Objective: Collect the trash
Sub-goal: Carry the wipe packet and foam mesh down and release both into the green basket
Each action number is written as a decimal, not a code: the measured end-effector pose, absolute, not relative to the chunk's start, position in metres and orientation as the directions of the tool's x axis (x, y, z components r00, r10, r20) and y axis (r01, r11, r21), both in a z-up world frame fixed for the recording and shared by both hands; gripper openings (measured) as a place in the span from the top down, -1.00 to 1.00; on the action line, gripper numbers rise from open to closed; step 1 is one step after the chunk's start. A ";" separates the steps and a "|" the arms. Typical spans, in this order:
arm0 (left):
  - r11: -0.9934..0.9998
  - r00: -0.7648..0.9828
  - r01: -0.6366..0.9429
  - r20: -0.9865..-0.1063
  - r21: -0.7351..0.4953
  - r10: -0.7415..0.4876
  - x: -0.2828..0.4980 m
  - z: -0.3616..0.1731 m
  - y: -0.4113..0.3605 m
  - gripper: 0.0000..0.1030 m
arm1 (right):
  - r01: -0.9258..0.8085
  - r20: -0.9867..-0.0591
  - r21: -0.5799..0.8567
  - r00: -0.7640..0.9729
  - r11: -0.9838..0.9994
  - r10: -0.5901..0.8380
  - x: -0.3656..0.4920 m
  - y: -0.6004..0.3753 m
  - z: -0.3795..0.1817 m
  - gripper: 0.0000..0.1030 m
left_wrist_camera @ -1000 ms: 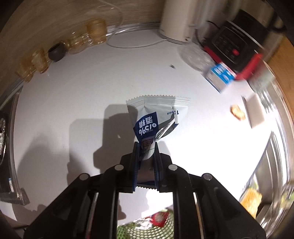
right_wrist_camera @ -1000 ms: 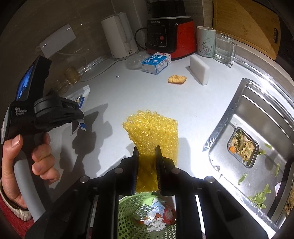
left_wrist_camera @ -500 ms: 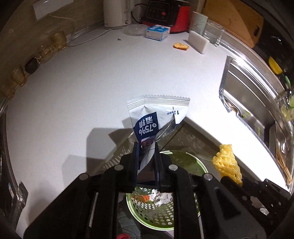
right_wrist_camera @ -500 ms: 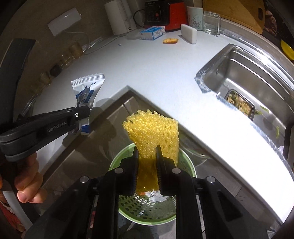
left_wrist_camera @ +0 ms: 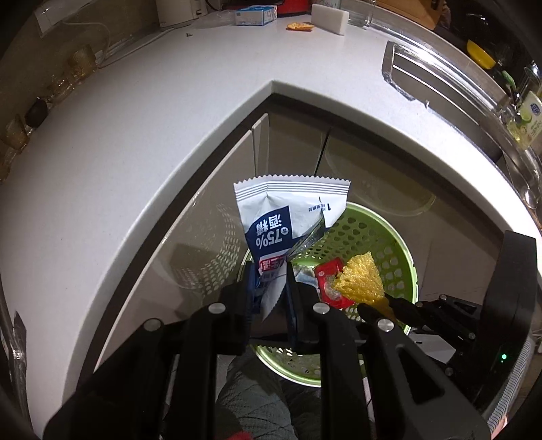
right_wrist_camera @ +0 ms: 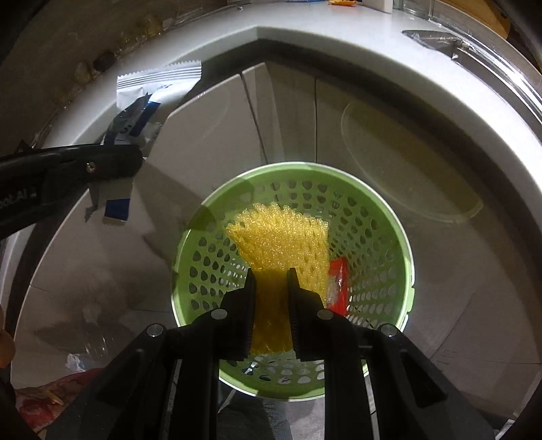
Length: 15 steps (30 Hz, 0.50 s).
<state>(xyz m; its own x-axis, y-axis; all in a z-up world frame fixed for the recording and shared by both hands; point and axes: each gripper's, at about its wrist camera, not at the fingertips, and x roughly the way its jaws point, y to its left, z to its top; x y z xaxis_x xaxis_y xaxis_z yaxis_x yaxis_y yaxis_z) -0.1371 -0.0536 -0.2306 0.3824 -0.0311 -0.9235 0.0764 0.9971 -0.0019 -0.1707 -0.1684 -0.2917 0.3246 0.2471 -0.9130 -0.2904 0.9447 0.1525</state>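
My left gripper (left_wrist_camera: 269, 270) is shut on the lower end of a white and blue wipe wrapper (left_wrist_camera: 291, 210), which hangs over the left rim of a green perforated basket (left_wrist_camera: 399, 250) on the floor. My right gripper (right_wrist_camera: 271, 274) is shut on a yellow foam net (right_wrist_camera: 281, 237) and holds it over the middle of the basket (right_wrist_camera: 389, 210). A red wrapper (right_wrist_camera: 338, 281) lies inside. From the right wrist, the left gripper (right_wrist_camera: 135, 159) and its wrapper (right_wrist_camera: 159, 78) show at upper left. The net (left_wrist_camera: 360, 281) also shows in the left wrist view.
The white counter edge (left_wrist_camera: 169, 176) and beige cabinet doors (right_wrist_camera: 338, 128) curve behind the basket. On the counter stand a sink (left_wrist_camera: 423, 81), a white block (left_wrist_camera: 330, 22), a blue box (left_wrist_camera: 255, 15), an orange scrap (left_wrist_camera: 299, 26) and glass jars (left_wrist_camera: 79, 62). Litter (right_wrist_camera: 78, 362) lies on the floor.
Both grippers came off the counter and down in front of the cabinets. The basket is much nearer, the net sits over its middle, and the wrapper is at its left rim.
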 end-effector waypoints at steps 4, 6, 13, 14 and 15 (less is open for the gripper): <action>0.997 0.346 0.080 -0.938 0.010 -0.019 -0.140 -0.248 -0.050 0.68 | -0.304 -0.926 0.124 0.307 0.944 0.221 -0.167 -0.164 -0.324 0.64; 0.997 0.328 0.082 -0.945 0.012 -0.016 -0.141 -0.255 -0.049 0.68 | -0.304 -0.933 0.117 0.292 0.945 0.210 -0.165 -0.163 -0.342 0.64; 0.992 0.293 0.117 -0.956 0.044 0.008 -0.140 -0.268 -0.051 0.68 | -0.269 -0.946 0.096 0.274 0.958 0.172 -0.162 -0.170 -0.380 -0.07; 0.991 0.289 0.123 -0.957 0.045 0.008 -0.140 -0.269 -0.053 0.68 | -0.266 -0.946 0.090 0.279 0.960 0.166 -0.162 -0.171 -0.379 -0.16; 0.991 0.286 0.129 -0.958 0.046 0.007 -0.140 -0.271 -0.055 0.68 | -0.262 -0.945 0.091 0.283 0.961 0.167 -0.163 -0.171 -0.378 -0.31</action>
